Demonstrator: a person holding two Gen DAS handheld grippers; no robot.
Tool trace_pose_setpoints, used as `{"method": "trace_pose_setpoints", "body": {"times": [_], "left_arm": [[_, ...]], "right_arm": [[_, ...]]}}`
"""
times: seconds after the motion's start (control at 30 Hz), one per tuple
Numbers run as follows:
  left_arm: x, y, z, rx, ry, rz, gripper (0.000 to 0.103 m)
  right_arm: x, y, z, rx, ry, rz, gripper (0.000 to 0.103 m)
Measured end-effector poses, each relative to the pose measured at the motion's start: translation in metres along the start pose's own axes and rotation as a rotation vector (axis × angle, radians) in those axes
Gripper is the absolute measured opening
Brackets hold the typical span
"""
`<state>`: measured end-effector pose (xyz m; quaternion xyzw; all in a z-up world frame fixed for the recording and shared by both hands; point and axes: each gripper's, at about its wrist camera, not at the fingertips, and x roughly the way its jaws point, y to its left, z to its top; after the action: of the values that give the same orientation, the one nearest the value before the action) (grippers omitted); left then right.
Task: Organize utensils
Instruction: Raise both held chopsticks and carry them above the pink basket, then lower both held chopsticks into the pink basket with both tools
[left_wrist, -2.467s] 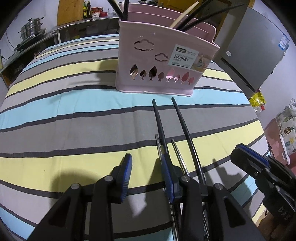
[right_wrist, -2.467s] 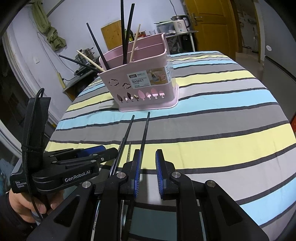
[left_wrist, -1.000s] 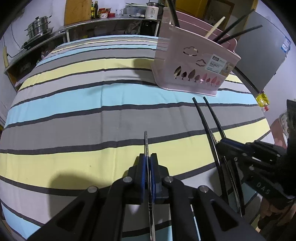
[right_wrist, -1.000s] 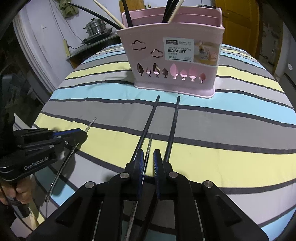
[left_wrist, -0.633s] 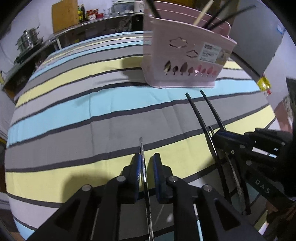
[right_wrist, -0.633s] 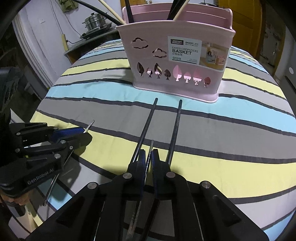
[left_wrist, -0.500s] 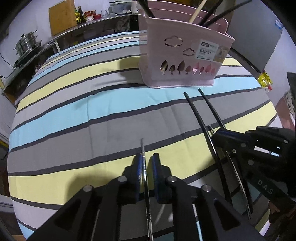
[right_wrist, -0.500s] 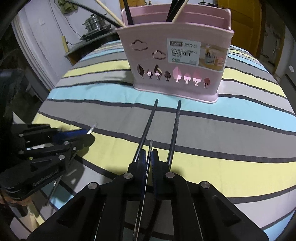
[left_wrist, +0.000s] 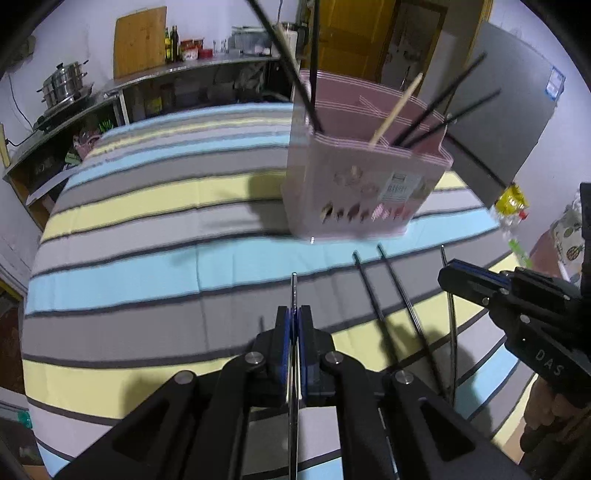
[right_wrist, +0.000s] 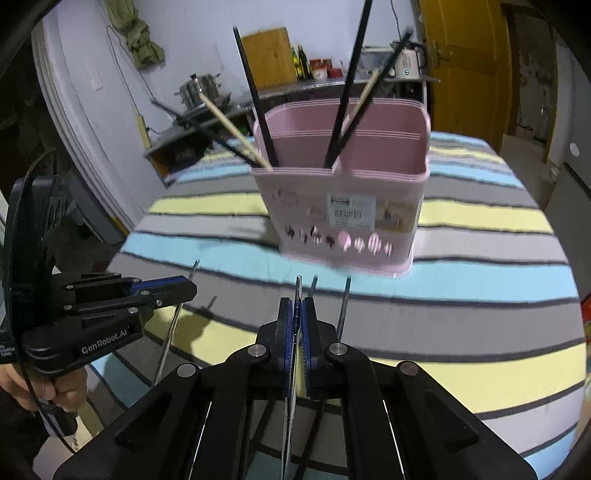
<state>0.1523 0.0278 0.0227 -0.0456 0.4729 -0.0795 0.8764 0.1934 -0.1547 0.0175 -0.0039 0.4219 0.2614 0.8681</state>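
Observation:
A pink chopstick basket (left_wrist: 365, 184) (right_wrist: 347, 206) stands on the striped tablecloth with several black and wooden chopsticks in it. My left gripper (left_wrist: 294, 314) is shut on a thin metal chopstick (left_wrist: 294, 291) and holds it above the cloth. My right gripper (right_wrist: 297, 310) is shut on another metal chopstick (right_wrist: 297, 286), also raised. Two black chopsticks (left_wrist: 384, 295) (right_wrist: 343, 302) lie on the cloth in front of the basket, between the grippers. The right gripper shows in the left wrist view (left_wrist: 461, 275), the left gripper in the right wrist view (right_wrist: 173, 286).
The round table's striped cloth (left_wrist: 147, 240) drops off at the edges. A counter with pots (left_wrist: 62, 88) stands behind on the left, a grey fridge (left_wrist: 509, 99) on the right, and a yellow door (right_wrist: 469, 55) at the back.
Both grippers have lifted their metal chopsticks off the cloth and risen; the basket's open top now shows. The two black chopsticks stay on the cloth.

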Motion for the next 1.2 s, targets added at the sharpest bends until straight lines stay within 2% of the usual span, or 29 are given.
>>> {"method": "trace_pose_setpoints", "body": {"times": [0.3,0.53,1.0,1.2], "left_arm": [[-0.034,-0.001,0.026,0.012,-0.098,-0.028,0.005],[-0.053,-0.007,0.036,0.026,-0.151,-0.041,0.005],[-0.062,-0.014,0.032,0.020,-0.150,-0.057,0.005],[-0.070,-0.016,0.040,0.015,-0.163,-0.072,0.005]], "right_arm": [[-0.031,0.005,0.026,-0.022,-0.104,-0.007,0.004],[-0.043,0.005,0.039,-0.026,-0.148,-0.018,0.004],[-0.051,0.007,0.032,-0.037,-0.155,-0.021,0.004],[-0.061,0.010,0.038,-0.046,-0.187,-0.015,0.004]]}}
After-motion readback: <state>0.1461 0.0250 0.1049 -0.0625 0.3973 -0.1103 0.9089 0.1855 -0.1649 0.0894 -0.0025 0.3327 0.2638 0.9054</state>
